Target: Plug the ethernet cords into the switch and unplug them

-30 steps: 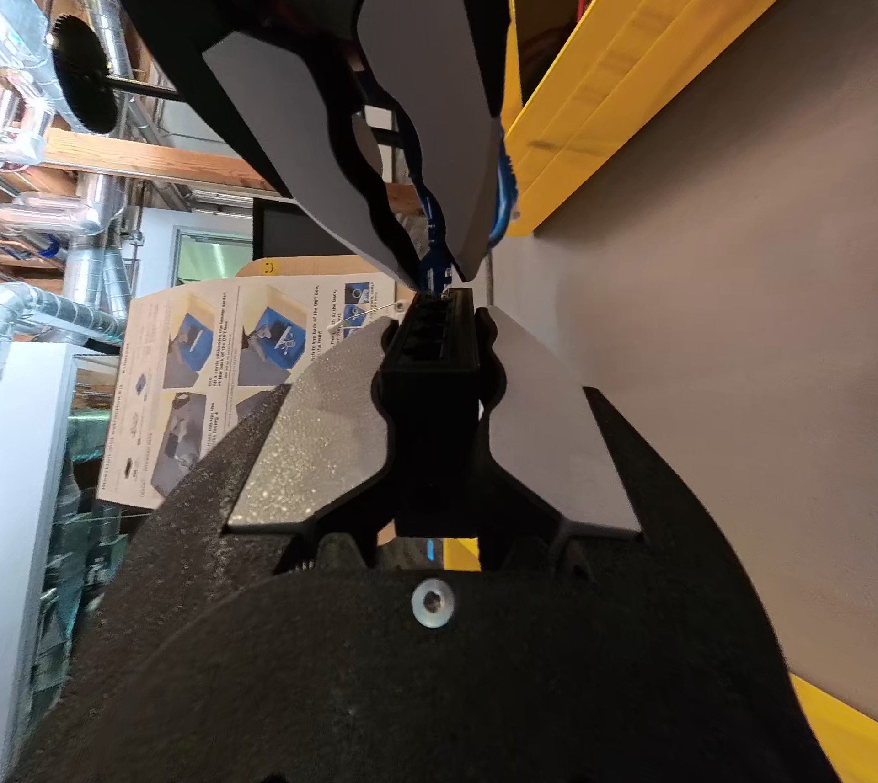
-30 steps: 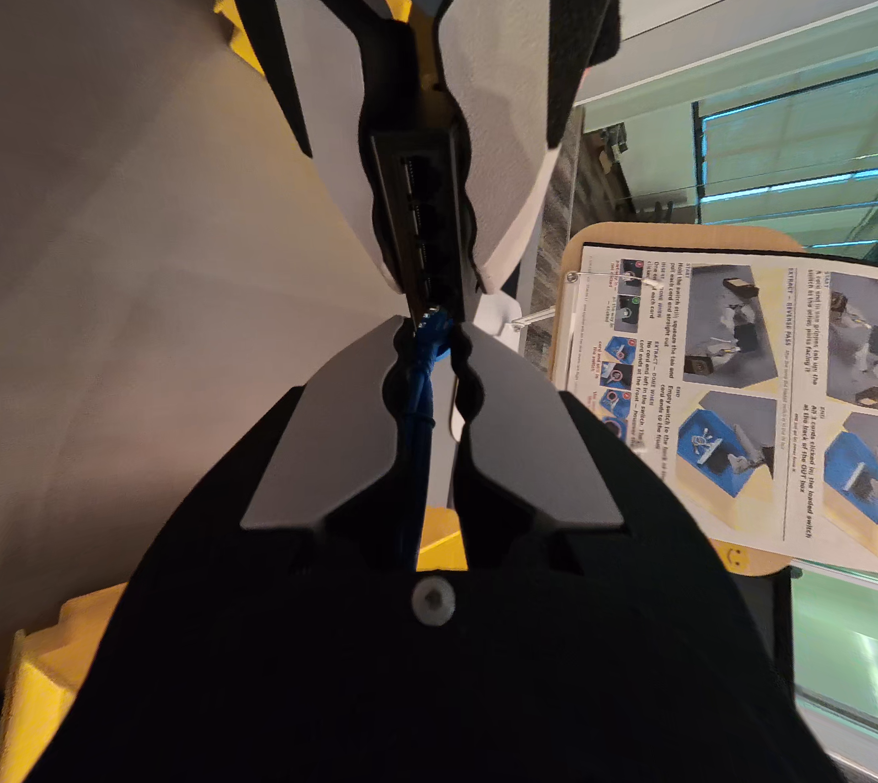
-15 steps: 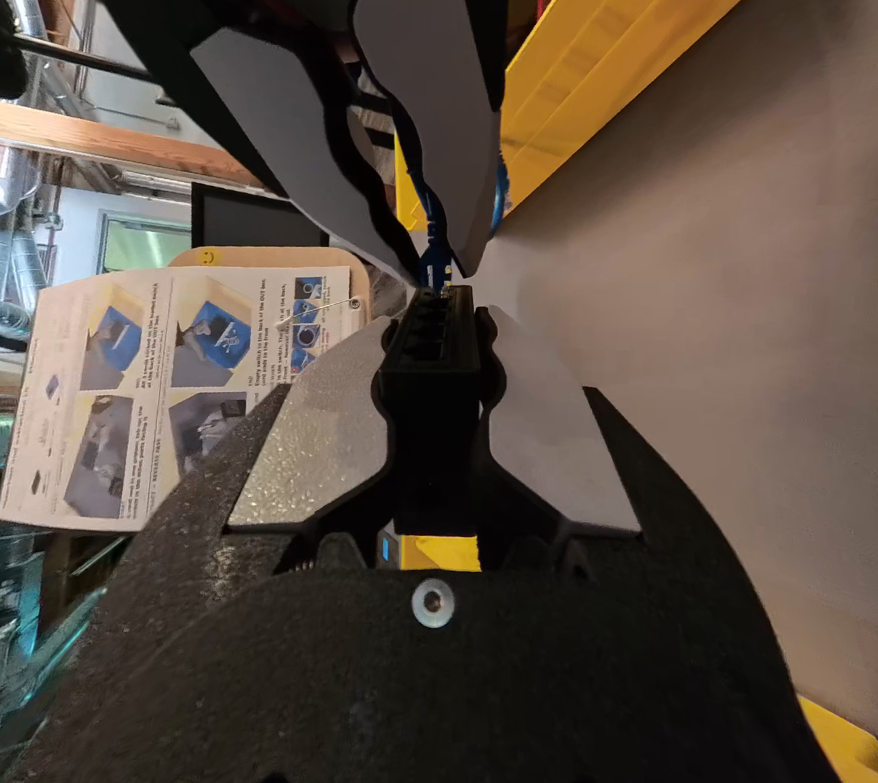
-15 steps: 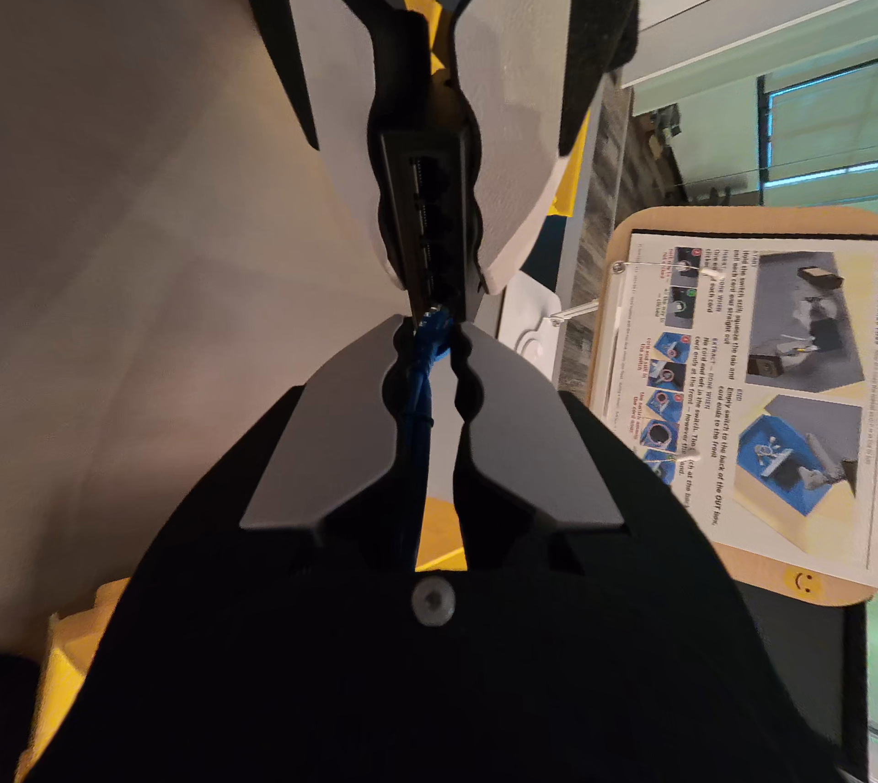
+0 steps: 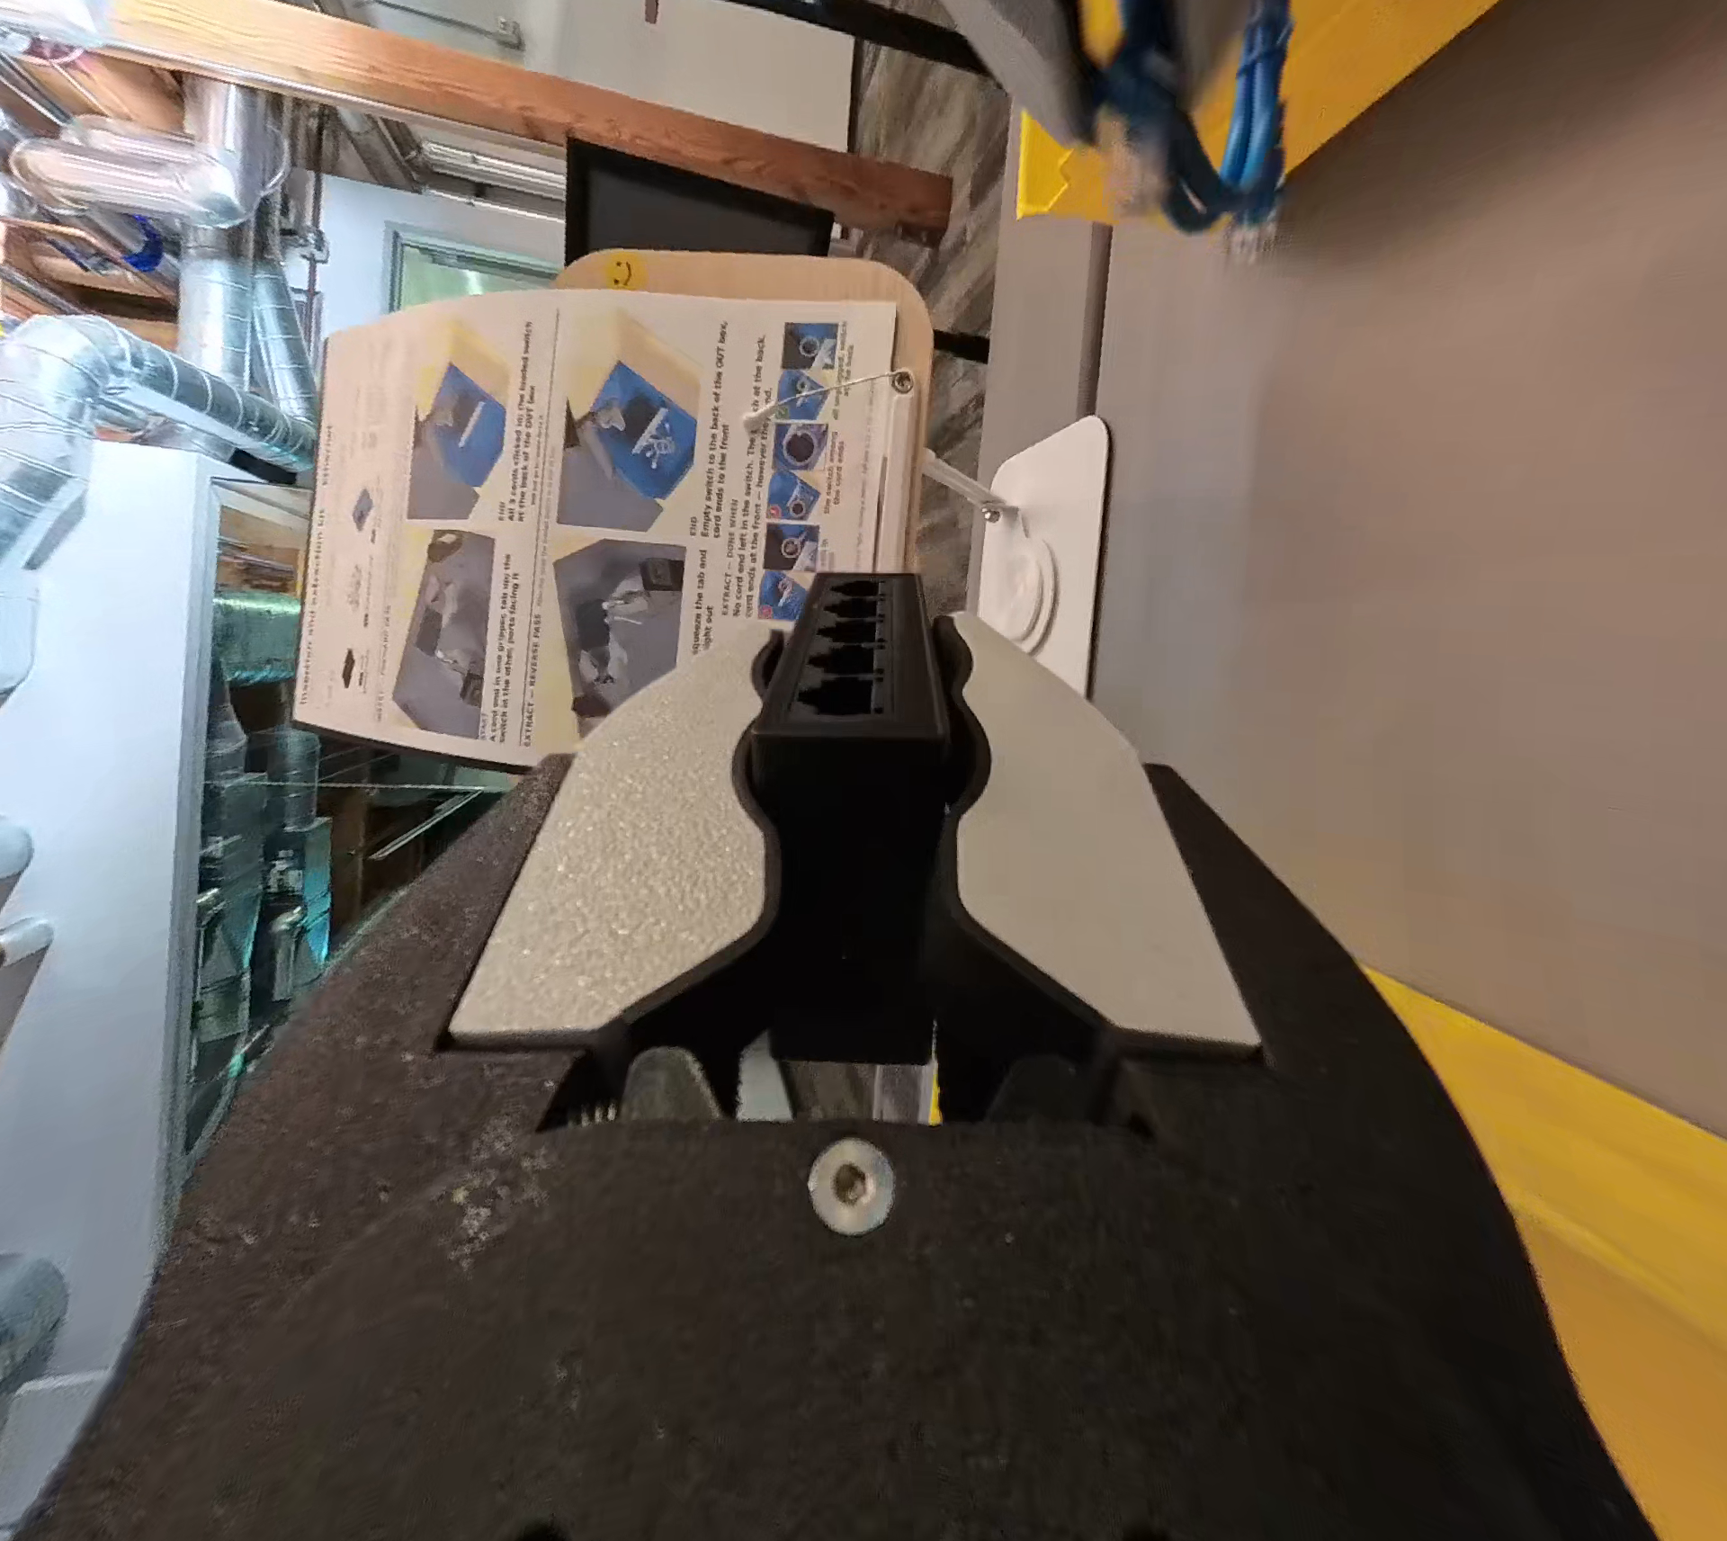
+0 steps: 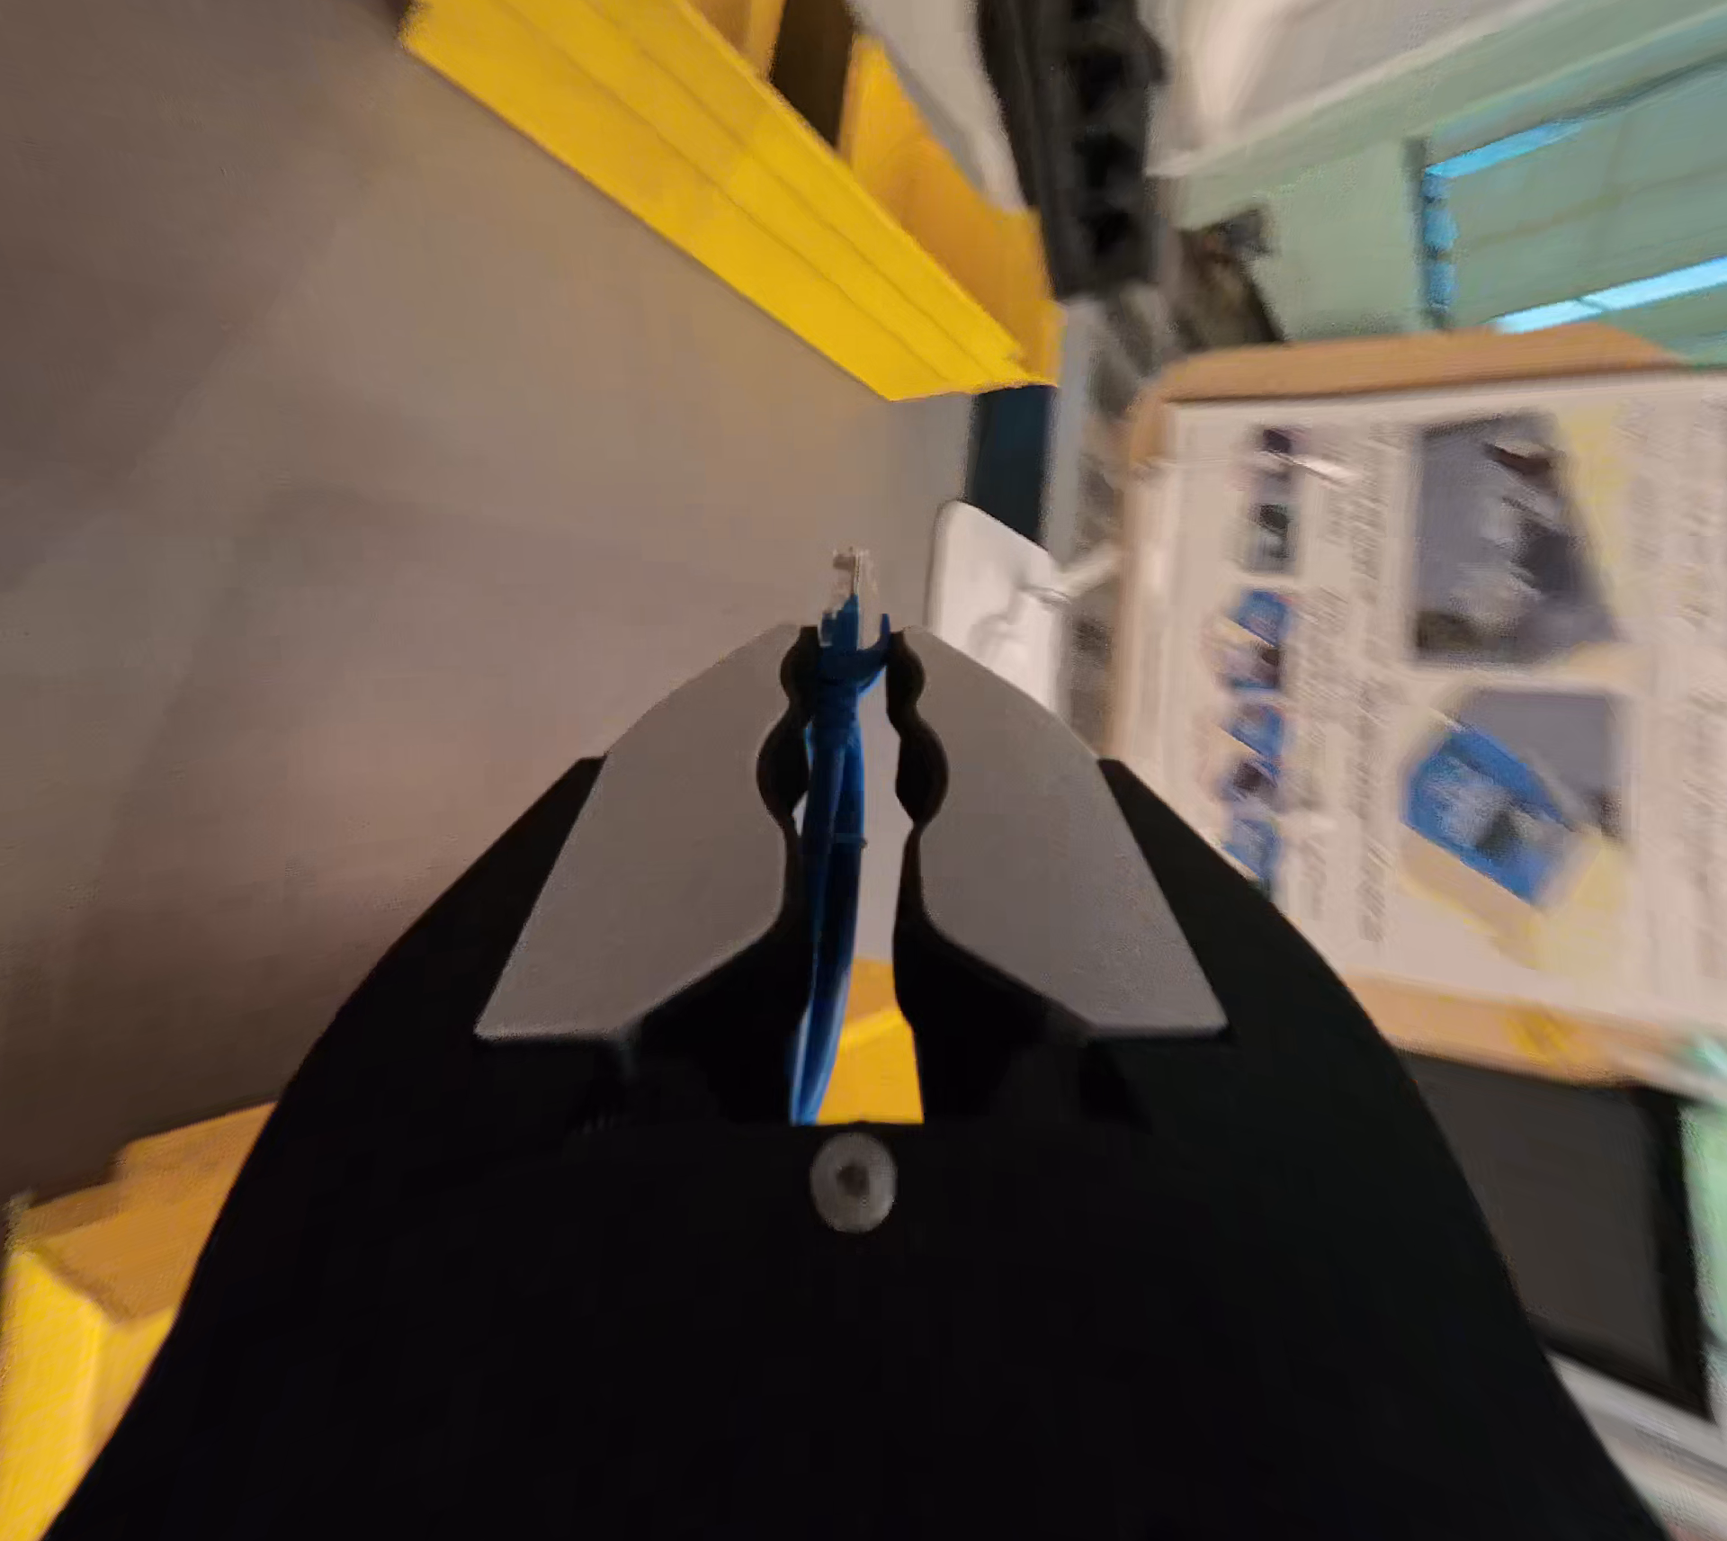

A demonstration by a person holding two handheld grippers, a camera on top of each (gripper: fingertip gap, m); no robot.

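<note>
Ethernet cord (image 6: pixel 834 758), blue, sits pinched between the right gripper (image 6: pixel 846 641) fingers, narrowed onto its boot, with the clear plug (image 6: pixel 852 569) poking out past the tips into open air. The switch (image 5: pixel 855 711) is clamped edge-on by the left gripper (image 5: pixel 855 655) fingers, its row of ports facing forward and all of them empty. Plug and switch are well apart; in the left wrist view the right gripper is up at the top edge, blurred, with loops of blue cord hanging from it.

Risks, as I judge them: the plug overhangs the grip, so any sideways push at a port mouth could swivel it between the fingers and jam the latch tab. The dangling loops could catch on the yellow bin (image 6: pixel 710 122) edge or drag across the grey worktop (image 5: pixel 1402 561) and tug the plug off line. The switch is held only by its narrow sides, so a hard off-centre push might rock it in the grip. The instruction sheet (image 5: pixel 598 524) on its stand is beyond the switch and could be knocked by a long swing.
</note>
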